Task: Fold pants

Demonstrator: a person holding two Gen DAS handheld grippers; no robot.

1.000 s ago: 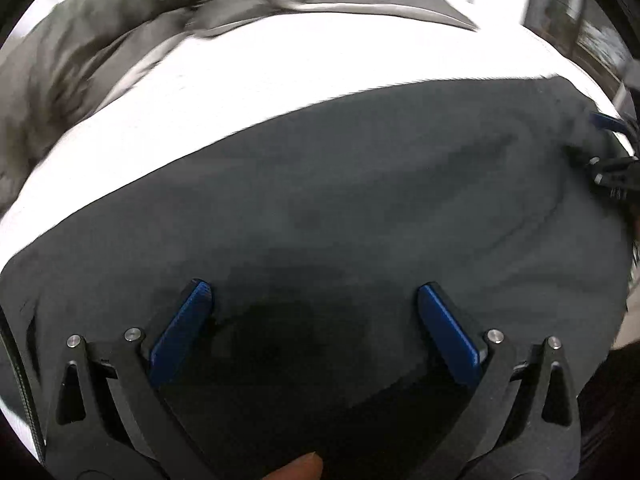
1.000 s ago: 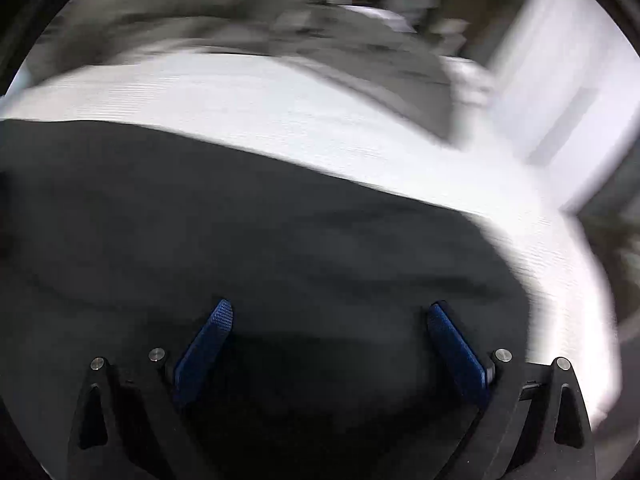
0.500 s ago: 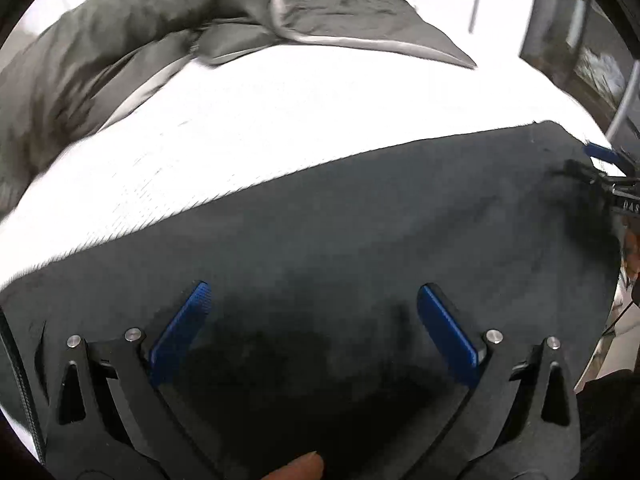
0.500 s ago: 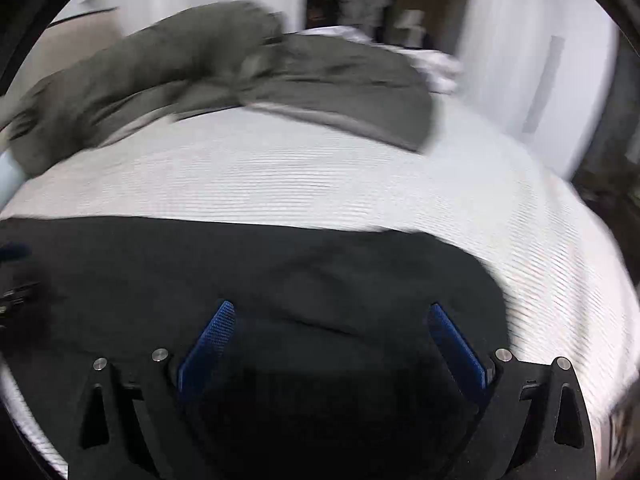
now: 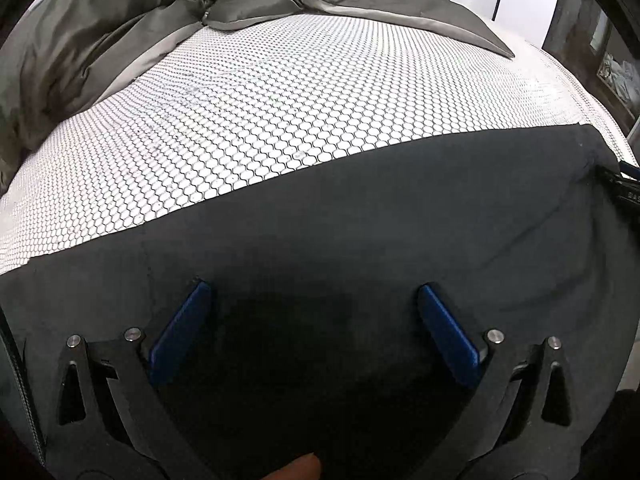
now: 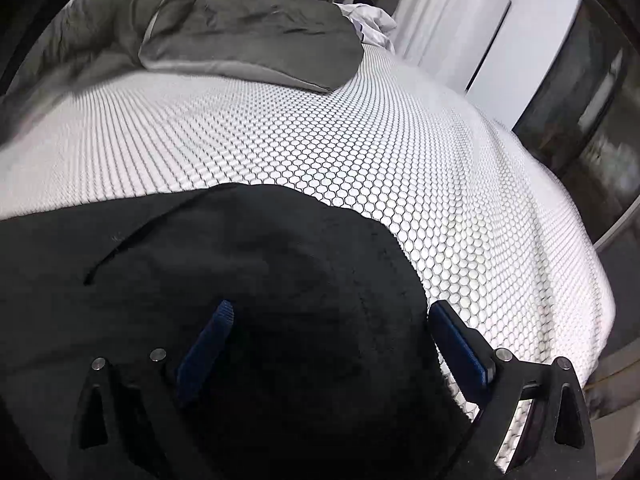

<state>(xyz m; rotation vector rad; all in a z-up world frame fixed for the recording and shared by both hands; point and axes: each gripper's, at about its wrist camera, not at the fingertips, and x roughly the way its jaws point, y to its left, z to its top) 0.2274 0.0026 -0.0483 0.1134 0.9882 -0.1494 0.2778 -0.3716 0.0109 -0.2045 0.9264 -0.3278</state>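
One pair of dark pants (image 5: 360, 216) lies flat across the near edge of a bed (image 5: 280, 112), on its white honeycomb-patterned cover, with one grey duvet (image 5: 100, 20) bunched at the far end. The left gripper (image 5: 314, 300) hangs over the pants with its two blue pads spread wide and nothing between them. The right gripper (image 6: 332, 320) is equally wide and empty over the pants' rounded end, its right pad at the cloth's edge.

White letters "BAS", cut off, right hand-held gripper (image 5: 626, 196)
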